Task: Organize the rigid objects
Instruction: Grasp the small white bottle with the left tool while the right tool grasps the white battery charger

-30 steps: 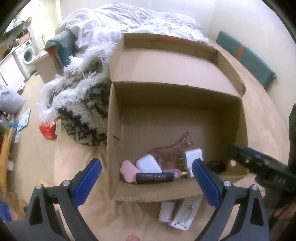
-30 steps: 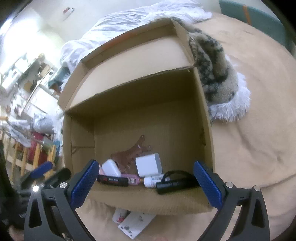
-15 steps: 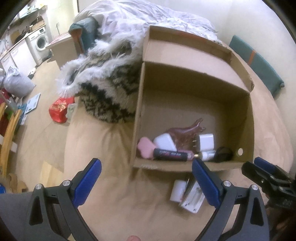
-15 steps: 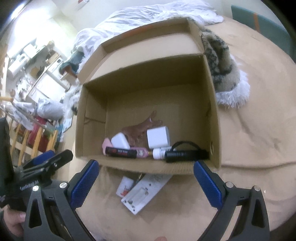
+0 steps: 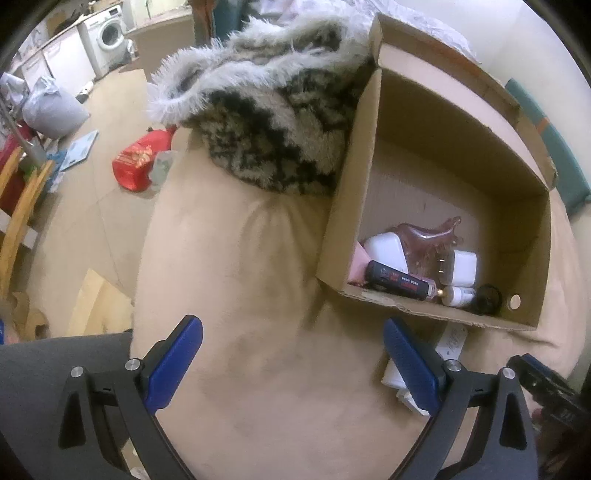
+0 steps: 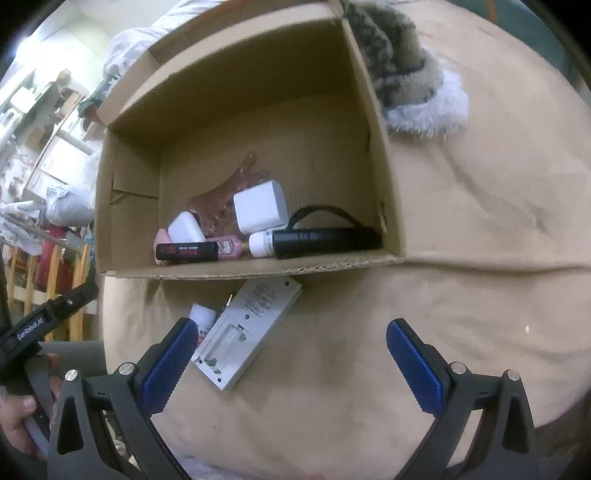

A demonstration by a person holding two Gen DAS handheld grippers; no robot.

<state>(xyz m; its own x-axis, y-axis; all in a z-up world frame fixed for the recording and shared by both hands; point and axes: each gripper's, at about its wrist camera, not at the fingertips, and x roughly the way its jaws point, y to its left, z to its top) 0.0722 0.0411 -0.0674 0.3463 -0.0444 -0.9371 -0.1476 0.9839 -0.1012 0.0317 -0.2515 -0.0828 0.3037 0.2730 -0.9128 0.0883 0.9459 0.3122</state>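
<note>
An open cardboard box (image 6: pixel 380 155) lies on a tan bed cover and also shows in the left wrist view (image 5: pixel 347 206). Inside are a black torch (image 6: pixel 325 238), a white charger (image 6: pixel 260 206), a black-and-red tube (image 6: pixel 186 251), a pink bottle (image 6: pixel 229 247) and a brown glass piece (image 5: pixel 424 236). In front of the box lie a white remote, back up (image 6: pixel 245 326), and a small white bottle (image 6: pixel 202 317). My right gripper (image 6: pixel 291 363) is open and empty just right of the remote. My left gripper (image 5: pixel 291 363) is open and empty over bare cover, left of the box.
A furry black-and-white throw (image 5: pixel 273 110) lies against the box's far left side. The bed edge drops to a floor with a red bag (image 5: pixel 140 162), a washing machine (image 5: pixel 107 33) and a wooden chair (image 5: pixel 18 206).
Both grippers have pulled back and away from the box. The left view has swung left toward the bed edge. The remote and small bottle in front of the box have come into full view.
</note>
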